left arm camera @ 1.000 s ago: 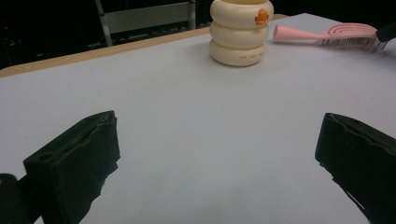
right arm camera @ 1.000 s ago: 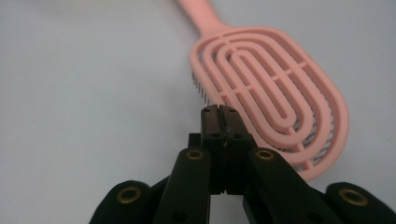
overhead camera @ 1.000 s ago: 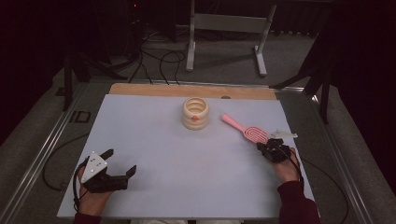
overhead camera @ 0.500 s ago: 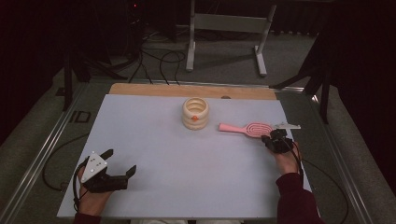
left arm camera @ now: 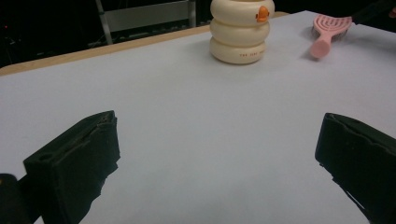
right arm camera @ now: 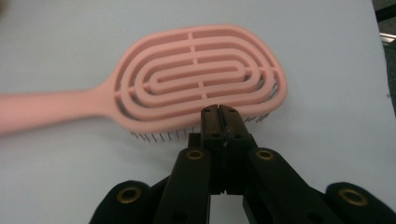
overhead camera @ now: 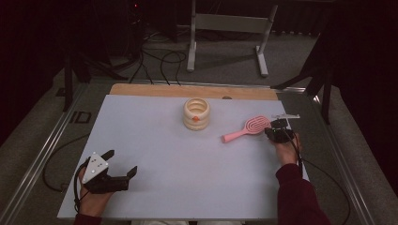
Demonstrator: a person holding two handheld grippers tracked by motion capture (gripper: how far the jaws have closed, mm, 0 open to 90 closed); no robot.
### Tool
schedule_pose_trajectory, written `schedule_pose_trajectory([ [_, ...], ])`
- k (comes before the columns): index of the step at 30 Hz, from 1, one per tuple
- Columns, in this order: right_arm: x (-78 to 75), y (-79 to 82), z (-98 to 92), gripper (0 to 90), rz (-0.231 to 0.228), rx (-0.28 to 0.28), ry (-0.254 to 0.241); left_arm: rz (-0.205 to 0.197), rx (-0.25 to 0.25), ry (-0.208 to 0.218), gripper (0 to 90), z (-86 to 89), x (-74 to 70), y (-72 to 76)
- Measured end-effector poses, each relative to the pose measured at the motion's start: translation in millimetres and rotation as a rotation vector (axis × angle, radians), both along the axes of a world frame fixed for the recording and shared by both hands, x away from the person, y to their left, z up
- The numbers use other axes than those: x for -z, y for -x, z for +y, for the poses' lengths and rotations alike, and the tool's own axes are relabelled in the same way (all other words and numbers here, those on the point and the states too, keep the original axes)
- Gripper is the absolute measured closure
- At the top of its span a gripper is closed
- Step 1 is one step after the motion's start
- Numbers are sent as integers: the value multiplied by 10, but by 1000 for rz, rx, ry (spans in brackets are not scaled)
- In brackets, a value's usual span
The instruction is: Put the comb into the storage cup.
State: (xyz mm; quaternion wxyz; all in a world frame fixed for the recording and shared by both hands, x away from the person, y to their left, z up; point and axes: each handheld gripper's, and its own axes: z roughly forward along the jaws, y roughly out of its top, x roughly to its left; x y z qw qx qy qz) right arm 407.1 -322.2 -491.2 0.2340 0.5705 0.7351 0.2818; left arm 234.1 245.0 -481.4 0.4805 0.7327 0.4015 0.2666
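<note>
The white table (overhead camera: 155, 140) carries a cream ringed pot (overhead camera: 196, 114) near its far edge. The left gripper (overhead camera: 123, 164) rests near the front, its 2 jaws wide apart. The pink hairbrush (overhead camera: 248, 128) lies right of the pot, bristles down. The right gripper (overhead camera: 273, 129), jaws pressed together, touches the brush head's edge.

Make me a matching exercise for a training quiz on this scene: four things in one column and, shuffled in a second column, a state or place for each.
Things:
1. left claw
2. right claw
3. pink hairbrush
4. cream ringed container

States or places:
A. stands upright near the table's far edge
B. jaws shut together, tips at the brush head's rim
C. jaws wide apart, nothing between them
D. lies on the table, bristles down

Pairs: 1-C, 2-B, 3-D, 4-A
</note>
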Motion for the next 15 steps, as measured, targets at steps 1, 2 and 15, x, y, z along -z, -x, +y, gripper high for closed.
schedule_pose_trajectory([
  [1, 1, -31, 11, 900, -2, 3, 4, 1, 0, 0, 4, 2, 1, -1],
  [2, 1, -31, 11, 900, -2, 3, 4, 1, 0, 0, 3, 2, 1, -1],
  [15, 166, -208, 208, 900, 0, -12, 10, 2, -3, -6, 3, 7, 5, -2],
])
